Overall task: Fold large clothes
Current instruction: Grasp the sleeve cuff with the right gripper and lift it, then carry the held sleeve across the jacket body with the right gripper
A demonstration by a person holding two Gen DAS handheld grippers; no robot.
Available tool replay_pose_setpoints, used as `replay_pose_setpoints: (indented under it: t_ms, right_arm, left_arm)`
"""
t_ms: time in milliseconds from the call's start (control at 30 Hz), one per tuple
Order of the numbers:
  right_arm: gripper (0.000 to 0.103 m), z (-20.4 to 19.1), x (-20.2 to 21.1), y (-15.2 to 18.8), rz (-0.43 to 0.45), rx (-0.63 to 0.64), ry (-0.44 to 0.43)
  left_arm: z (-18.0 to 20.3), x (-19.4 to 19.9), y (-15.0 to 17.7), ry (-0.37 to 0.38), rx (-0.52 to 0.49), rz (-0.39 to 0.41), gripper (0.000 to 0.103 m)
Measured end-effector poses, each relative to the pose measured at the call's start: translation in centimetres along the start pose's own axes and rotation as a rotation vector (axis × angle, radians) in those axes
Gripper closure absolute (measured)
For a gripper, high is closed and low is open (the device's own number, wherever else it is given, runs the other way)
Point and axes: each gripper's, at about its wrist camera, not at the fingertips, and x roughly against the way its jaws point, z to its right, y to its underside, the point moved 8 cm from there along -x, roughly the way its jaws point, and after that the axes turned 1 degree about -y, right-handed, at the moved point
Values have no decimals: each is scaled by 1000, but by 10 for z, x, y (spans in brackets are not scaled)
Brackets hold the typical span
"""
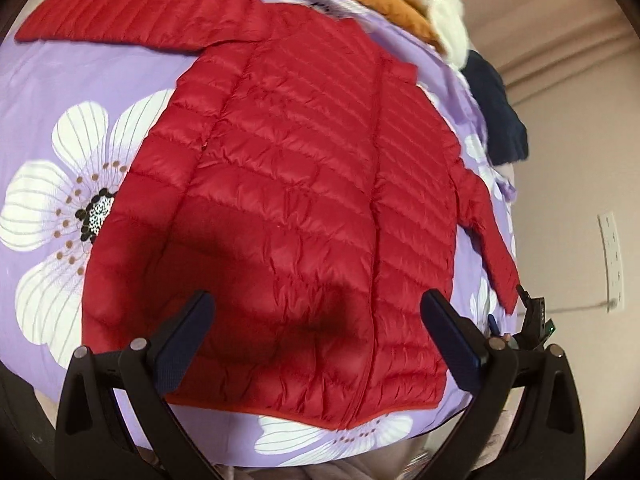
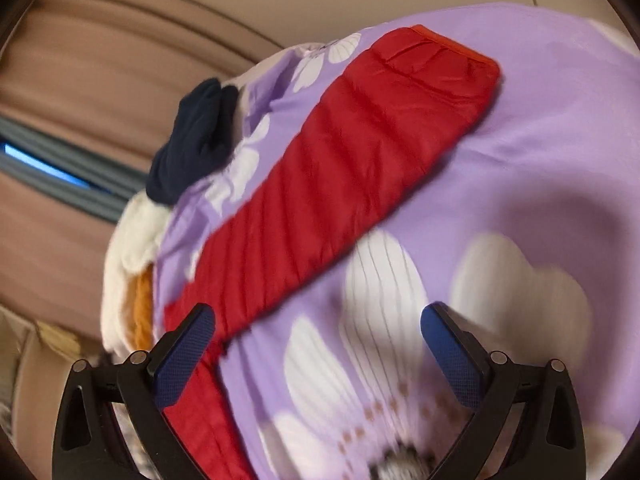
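A red quilted puffer jacket [image 1: 304,184] lies flat on a purple flowered bedsheet [image 1: 80,80], zip closed, hem toward me. One sleeve [image 1: 132,16] stretches out at the top left, the other [image 1: 492,240] runs down the right side. My left gripper [image 1: 318,308] hovers open above the jacket's lower part, with nothing between its fingers. In the right wrist view, a red sleeve [image 2: 344,168] runs diagonally across the sheet [image 2: 540,140], cuff at the upper right. My right gripper [image 2: 318,320] is open over the sheet beside that sleeve, holding nothing.
An orange and white garment pile [image 1: 396,4] and a dark navy garment [image 1: 496,112] sit at the bed's far right edge. The same navy garment [image 2: 192,140] and the white pile [image 2: 132,264] show in the right wrist view. Beige curtains [image 2: 100,60] hang behind.
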Motion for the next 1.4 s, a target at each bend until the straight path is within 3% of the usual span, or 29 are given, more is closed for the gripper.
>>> replay_pose_setpoints:
  t_ms: [200,267,367,433,500,533,667,800,967,1167,1400]
  right_arm:
    - [1,-5,-17,-28,75,-125,-102]
    - [6,-2,-17,-37,107,-166,-124]
    - [32,5,-25,-49,115,-216,-123]
    - [65,17,-30,-52,89,-241,-95]
    - [81,29,-32,-50,73,-278,-95]
    - [83,34,-29,-50,74,-304,-113]
    - [85,32,-11,-48,92,-278,-121]
    - [85,-10,4,-55,126,-117,-129]
    - [85,-84,37,-48,172,158,-128]
    - [85,-181,50,-4,157,430,-188]
    - [85,-286,3,72,47,690,-244]
  left_arm:
    - [-11,-12,-8,-21,95,-34,0]
    - [-15,-12,-10,-23,121,-34,0]
    - [-20,-10,-12,-35,140,-26,0]
    - [-21,-9,-14,-42,137,-21,0]
    - [-22,-7,-15,-43,125,-12,0]
    - [-23,-5,-16,-45,117,-8,0]
    - [-28,-4,-20,-73,71,11,0]
    - [-32,0,-23,-103,19,51,0]
    - [-37,8,-26,-25,27,119,0]
    - [-53,6,-16,-21,17,80,0]
    - [-82,19,-15,-8,58,93,0]
